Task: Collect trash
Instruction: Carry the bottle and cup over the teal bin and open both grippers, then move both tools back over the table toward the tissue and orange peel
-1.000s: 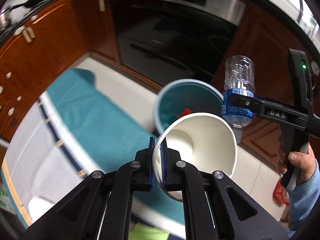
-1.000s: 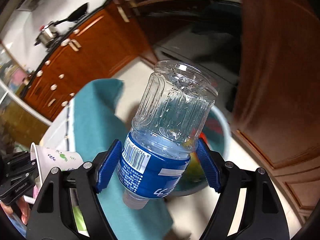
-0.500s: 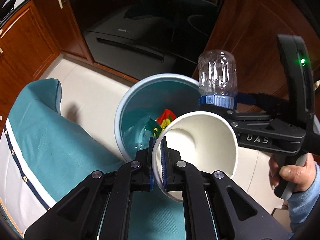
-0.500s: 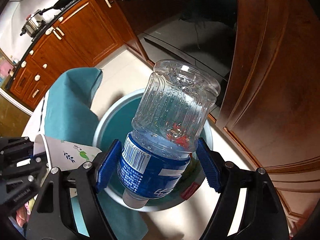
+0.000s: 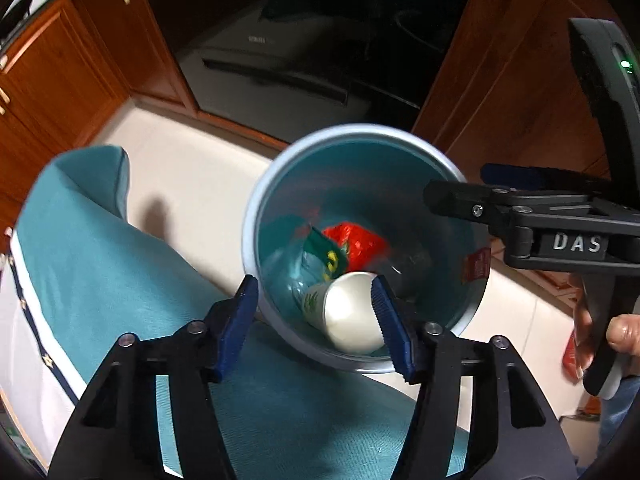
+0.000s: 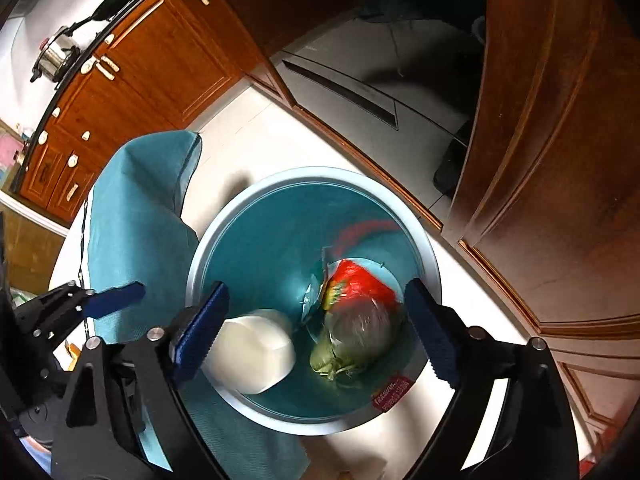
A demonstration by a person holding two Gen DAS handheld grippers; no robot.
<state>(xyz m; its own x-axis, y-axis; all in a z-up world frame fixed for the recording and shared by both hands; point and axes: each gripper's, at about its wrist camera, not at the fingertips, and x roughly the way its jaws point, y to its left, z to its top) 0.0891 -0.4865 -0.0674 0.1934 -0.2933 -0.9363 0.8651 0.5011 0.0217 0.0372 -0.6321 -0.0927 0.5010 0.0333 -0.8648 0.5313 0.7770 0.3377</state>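
Note:
A teal trash bin (image 5: 256,216) (image 6: 248,216) with a pale rim stands on the floor below both grippers. The white paper cup (image 5: 352,312) (image 6: 256,356) is inside it, blurred. The clear plastic bottle (image 6: 360,328) is also inside the bin, blurred, over a red and green wrapper (image 5: 356,240) (image 6: 356,280). My left gripper (image 5: 316,320) is open and empty above the bin's near rim. My right gripper (image 6: 316,332) is open and empty above the bin; it also shows in the left wrist view (image 5: 520,216).
A teal cloth (image 5: 100,264) (image 6: 136,216) covers the table edge beside the bin. A dark oven front (image 5: 280,60) and wooden cabinets (image 6: 560,160) stand behind it. A small red packet (image 5: 570,354) lies on the light floor to the right.
Both grippers opened over the bin. The paper cup left the left gripper and the bottle left the right gripper; both dropped into the bin.

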